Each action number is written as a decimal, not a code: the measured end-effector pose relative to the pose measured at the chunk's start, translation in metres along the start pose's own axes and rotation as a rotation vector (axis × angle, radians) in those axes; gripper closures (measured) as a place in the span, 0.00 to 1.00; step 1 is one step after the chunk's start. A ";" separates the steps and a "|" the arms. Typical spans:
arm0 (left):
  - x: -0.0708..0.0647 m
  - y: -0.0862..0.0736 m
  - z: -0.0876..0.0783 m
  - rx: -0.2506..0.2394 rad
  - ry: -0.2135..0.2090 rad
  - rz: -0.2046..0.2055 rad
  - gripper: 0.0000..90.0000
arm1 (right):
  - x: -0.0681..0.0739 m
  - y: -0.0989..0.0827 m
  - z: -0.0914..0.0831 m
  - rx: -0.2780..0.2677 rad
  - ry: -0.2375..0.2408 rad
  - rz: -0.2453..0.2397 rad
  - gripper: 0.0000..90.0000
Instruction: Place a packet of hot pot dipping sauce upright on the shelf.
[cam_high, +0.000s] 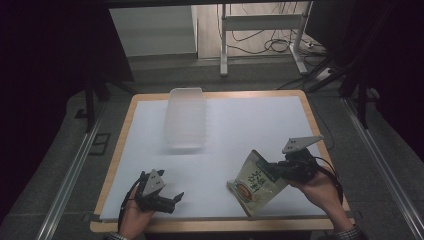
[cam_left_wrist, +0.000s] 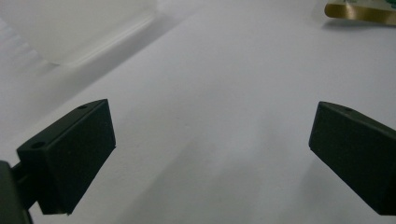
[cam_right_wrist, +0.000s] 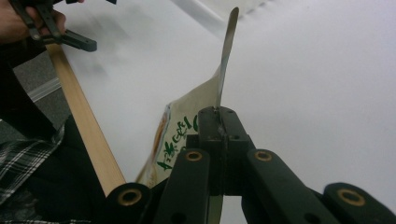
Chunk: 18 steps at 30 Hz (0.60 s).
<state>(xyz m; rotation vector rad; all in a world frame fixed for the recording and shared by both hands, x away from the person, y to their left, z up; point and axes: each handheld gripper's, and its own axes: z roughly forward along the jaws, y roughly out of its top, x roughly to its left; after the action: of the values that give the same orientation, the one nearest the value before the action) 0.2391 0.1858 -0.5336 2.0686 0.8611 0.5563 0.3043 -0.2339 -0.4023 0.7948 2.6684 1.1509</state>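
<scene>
Pouch (cam_high: 254, 184): in the high view your right gripper (cam_high: 274, 170) holds it by one edge above the table's (cam_high: 260, 120) near right, long axis tilted toward the bin (cam_high: 186, 117), which lies ahead and left. Your left gripper (cam_high: 175, 199) idles near left, farther off. Left gripper view: jaws wide apart, nothing between them. Right gripper view: jaws clamped on the pouch's (cam_right_wrist: 187, 130) thin edge.

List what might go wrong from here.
The right claw pinches only the thin edge of the snack bag, so the bag might slip or swing. The clear plastic box lies far across the table, a long carry. The left claw is open, offering no support.
</scene>
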 end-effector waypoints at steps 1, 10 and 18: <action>0.000 0.000 0.000 0.000 0.000 0.000 0.00 | 0.001 0.003 -0.001 0.000 0.001 -0.005 0.99; 0.001 0.000 -0.001 -0.001 0.001 -0.004 0.00 | 0.006 0.023 -0.010 -0.015 0.000 -0.054 0.99; 0.002 0.000 -0.001 -0.002 0.008 -0.008 0.00 | 0.002 0.039 -0.018 -0.021 -0.054 -0.089 0.99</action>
<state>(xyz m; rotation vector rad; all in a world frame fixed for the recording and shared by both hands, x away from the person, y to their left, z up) 0.2394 0.1874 -0.5328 2.0613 0.8726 0.5613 0.3131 -0.2221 -0.3622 0.6856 2.6142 1.1183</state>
